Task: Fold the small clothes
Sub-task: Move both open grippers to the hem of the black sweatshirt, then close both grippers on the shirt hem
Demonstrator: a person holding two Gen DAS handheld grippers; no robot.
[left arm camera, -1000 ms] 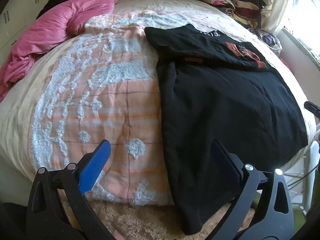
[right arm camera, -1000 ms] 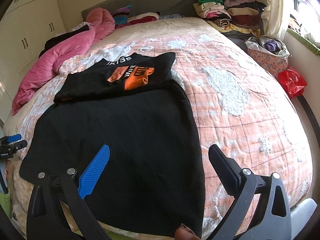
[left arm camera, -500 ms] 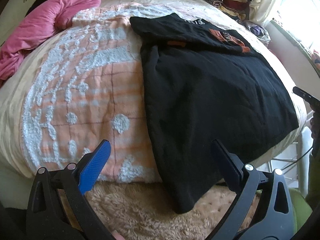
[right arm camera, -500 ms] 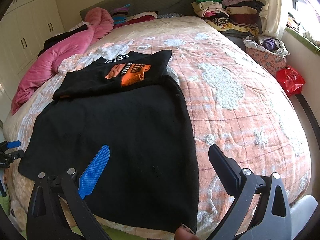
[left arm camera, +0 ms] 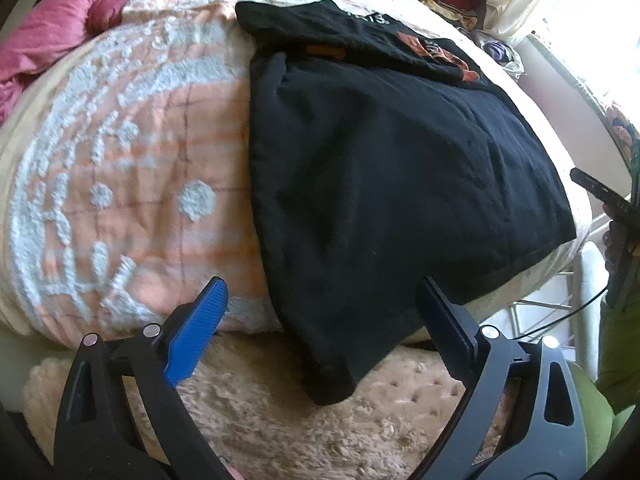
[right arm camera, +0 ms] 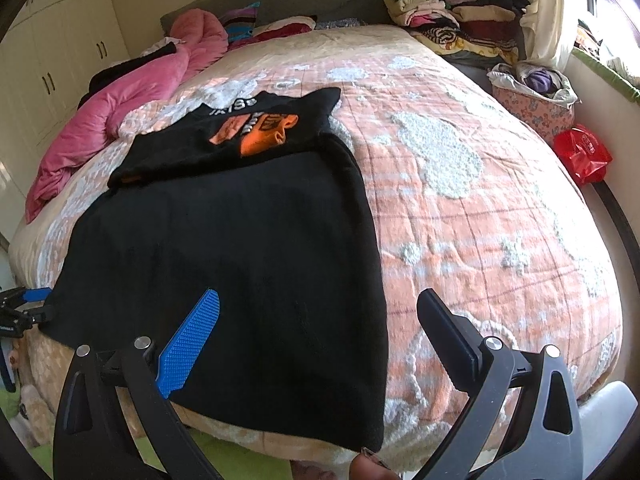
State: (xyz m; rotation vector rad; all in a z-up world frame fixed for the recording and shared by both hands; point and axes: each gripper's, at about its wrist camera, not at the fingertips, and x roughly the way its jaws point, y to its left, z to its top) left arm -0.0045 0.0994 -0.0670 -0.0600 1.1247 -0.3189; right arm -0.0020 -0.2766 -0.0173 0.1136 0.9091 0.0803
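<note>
So here's where I'm at: both tongs are spread wide and holding nothing. My left gripper (left arm camera: 320,312) hangs just off the foot of the bed, and the black garment (left arm camera: 384,168) spills straight ahead of it, one corner drooping over the mattress edge right between the fingers. My right gripper (right arm camera: 316,328) sits above the same garment (right arm camera: 224,264), blue finger over the cloth, black finger over the bedspread (right arm camera: 480,216) off to its right.

What worries me: that hanging corner looks thick and doubled, so if I pinch from the left I could easily grab two layers, or just the hem, and drag the whole thing off the bed. Also the folded black tee with the orange print (right arm camera: 248,132) sits on the far end of my garment, touching or overlapping it, so any hard pull toward me probably wrecks that one too. Black on black makes the edges tough to read.

Surface is a bumpy peach and white chenille spread, probably grippy, so cloth may bunch rather than slide. Pink duvet (right arm camera: 120,108) far to the left, stacks of clothes (right arm camera: 452,20) far ahead on the right by the window, fluffy rug (left arm camera: 280,420) below my left tongs
</note>
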